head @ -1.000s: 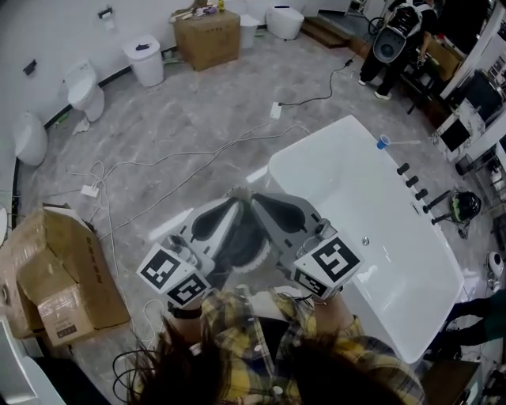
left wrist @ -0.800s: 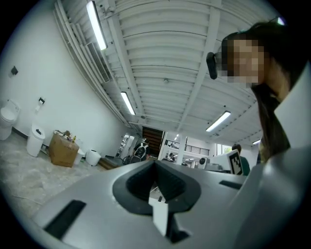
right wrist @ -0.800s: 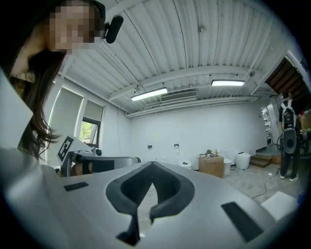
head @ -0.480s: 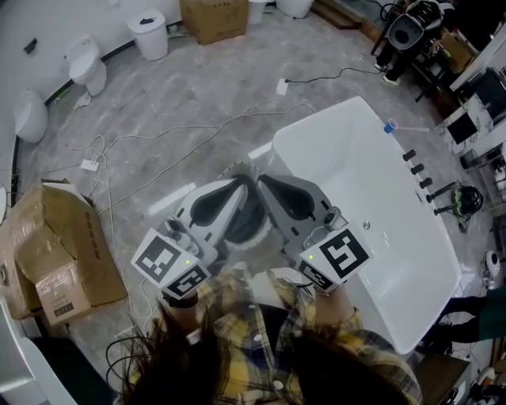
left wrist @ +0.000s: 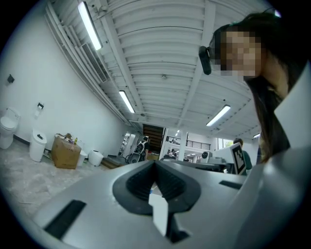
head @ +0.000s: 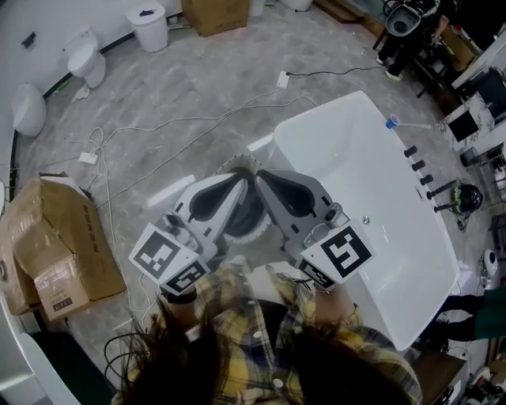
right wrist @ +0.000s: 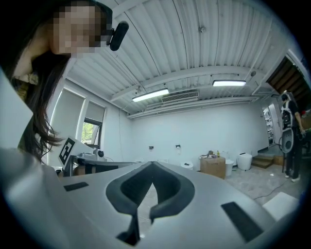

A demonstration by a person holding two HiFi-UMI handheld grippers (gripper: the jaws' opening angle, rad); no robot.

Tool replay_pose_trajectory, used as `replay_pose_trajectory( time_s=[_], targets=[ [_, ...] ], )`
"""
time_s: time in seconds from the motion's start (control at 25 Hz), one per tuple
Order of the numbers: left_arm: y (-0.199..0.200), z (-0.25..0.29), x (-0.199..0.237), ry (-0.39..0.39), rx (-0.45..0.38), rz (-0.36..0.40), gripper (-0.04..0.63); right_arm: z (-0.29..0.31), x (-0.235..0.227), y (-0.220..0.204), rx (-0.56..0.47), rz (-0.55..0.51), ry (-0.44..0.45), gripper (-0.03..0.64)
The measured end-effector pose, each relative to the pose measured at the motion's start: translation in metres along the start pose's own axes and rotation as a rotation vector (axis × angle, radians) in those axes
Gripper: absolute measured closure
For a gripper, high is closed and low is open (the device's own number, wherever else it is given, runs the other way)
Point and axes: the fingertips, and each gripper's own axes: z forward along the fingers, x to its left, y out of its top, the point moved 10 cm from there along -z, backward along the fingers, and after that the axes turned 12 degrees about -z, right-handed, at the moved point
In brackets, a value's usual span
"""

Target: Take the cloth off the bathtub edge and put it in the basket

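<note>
In the head view my left gripper (head: 242, 182) and right gripper (head: 261, 177) are held side by side in front of the person's plaid shirt. Their tips almost touch, and both are shut with nothing in them. Beneath them lies a round basket (head: 254, 225) with a pale rim, mostly hidden by the jaws. The white bathtub (head: 371, 237) stands just right of it. I see no cloth in any view. The left gripper view shows its shut gripper (left wrist: 155, 163) aimed up at the ceiling and far room. The right gripper view shows its shut gripper (right wrist: 152, 164) aimed at a white wall.
A torn cardboard box (head: 55, 253) sits at the left. Cables (head: 158, 130) trail across the grey floor. Toilets (head: 83, 59) and a white bin (head: 149, 24) line the far wall. Black taps (head: 415, 168) and a blue cup (head: 391, 122) sit on the tub's right rim.
The head view has shifted, so the floor, tub and boxes sit a little higher in frame. Both grippers stay together, shut and empty, over the basket.
</note>
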Motion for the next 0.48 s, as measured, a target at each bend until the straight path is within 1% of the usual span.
replay_pose_trajectory(
  time_s=[0.28, 0.48],
  targets=[
    [0.0008, -0.0061, 0.0040, 0.008, 0.000, -0.004, 0.578, 0.0060, 0.0050, 0.0034, 0.000, -0.028, 0.002, 0.601],
    [-0.0002, -0.0082, 0.0055, 0.010, -0.009, -0.008, 0.578, 0.0051, 0.0072, 0.0000, 0.006, -0.019, -0.002, 0.601]
  ],
)
